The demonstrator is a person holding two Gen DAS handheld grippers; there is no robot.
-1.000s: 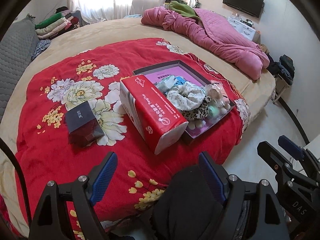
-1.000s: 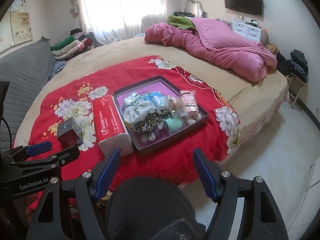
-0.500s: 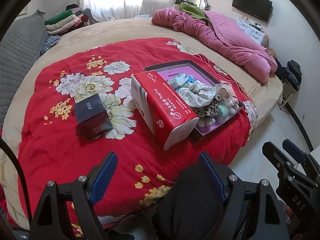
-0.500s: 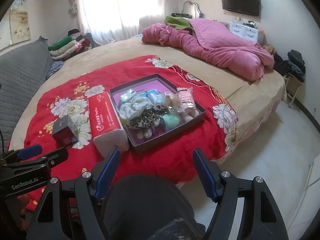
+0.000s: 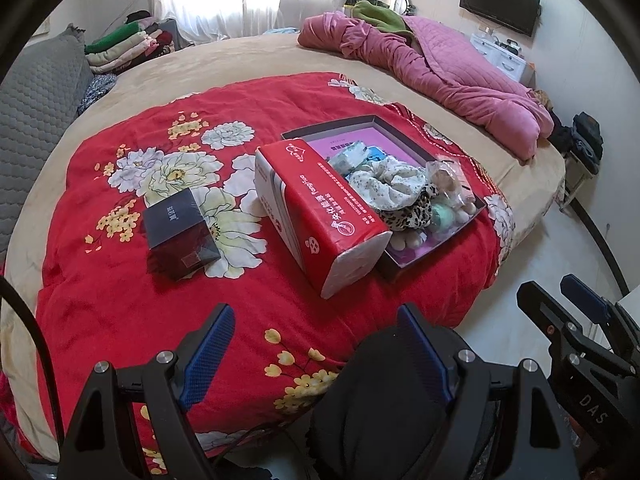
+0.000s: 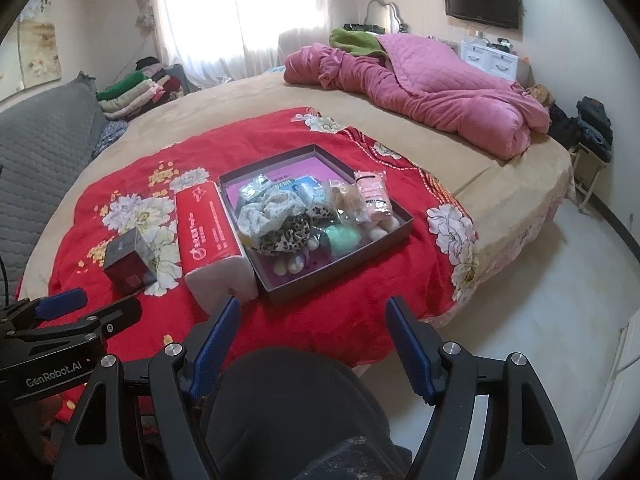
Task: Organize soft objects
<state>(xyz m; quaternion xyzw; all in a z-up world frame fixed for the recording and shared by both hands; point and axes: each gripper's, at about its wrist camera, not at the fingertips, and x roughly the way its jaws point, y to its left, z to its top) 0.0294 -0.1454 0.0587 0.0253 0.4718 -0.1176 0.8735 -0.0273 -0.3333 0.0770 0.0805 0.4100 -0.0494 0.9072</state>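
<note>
Both tools hang short of the bed with nothing between their blue pads: the left gripper [image 5: 316,344] has its jaws spread wide and empty, and the right gripper [image 6: 312,330] likewise stands parted and empty. Ahead of the right jaws, the shallow dark cardboard tray with a purple floor [image 6: 362,250] holds a jumbled heap of soft things: a pale floral fabric scrunchie [image 6: 268,210], a leopard-print scrunchie [image 6: 286,234], a mint-green fluffy puff [image 6: 343,240], small wrapped packets and pale egg-shaped sponges. Just beyond the left jaws lies the red plastic-wrapped tissue pack [image 5: 320,216], touching the tray's near wall, and further to their left the small dark box [image 5: 180,232] sits apart on the red floral blanket [image 5: 100,300]. In my judgement this fits either soft items gathered in the tray already, or a pile awaiting sorting out; the pictures do not settle which.
</note>
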